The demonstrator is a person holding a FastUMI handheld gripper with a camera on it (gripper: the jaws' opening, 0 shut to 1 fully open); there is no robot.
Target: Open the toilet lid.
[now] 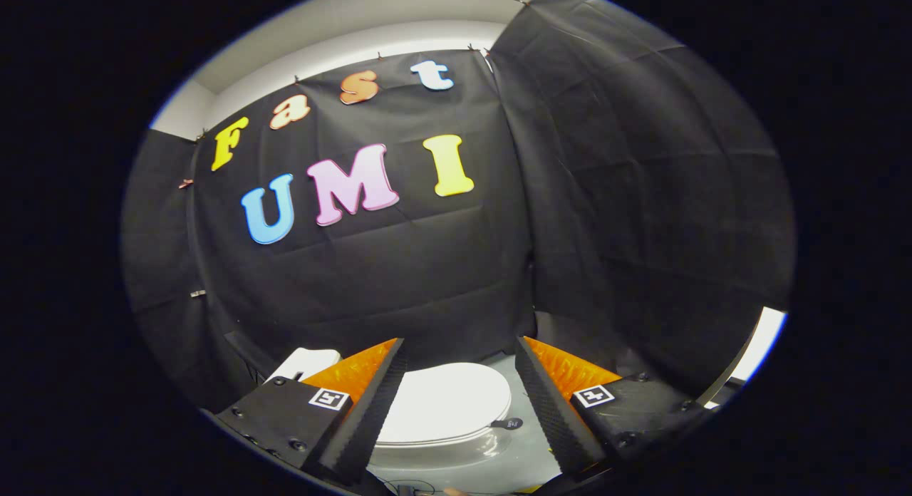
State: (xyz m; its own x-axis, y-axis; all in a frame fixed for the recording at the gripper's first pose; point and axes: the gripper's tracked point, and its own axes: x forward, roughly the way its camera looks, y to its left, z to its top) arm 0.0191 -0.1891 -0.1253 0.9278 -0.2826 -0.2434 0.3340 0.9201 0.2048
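Note:
A white toilet with its lid (pixel 445 403) down lies flat below, seen between and beyond my two fingers. The bowl rim (pixel 442 450) shows under the lid's near edge. A small dark tab (pixel 507 424) sticks out at the lid's right front edge. The white tank (pixel 308 362) shows past my left finger. My gripper (pixel 459 350) hangs well above the toilet, open, with nothing between its fingers and no contact with the lid.
Black cloth walls close in behind the toilet and to the right. A grey floor (pixel 524 457) surrounds the bowl. A dark cable (pixel 410 487) lies on the floor near the bowl's front. A bright gap (pixel 759 343) opens at the far right.

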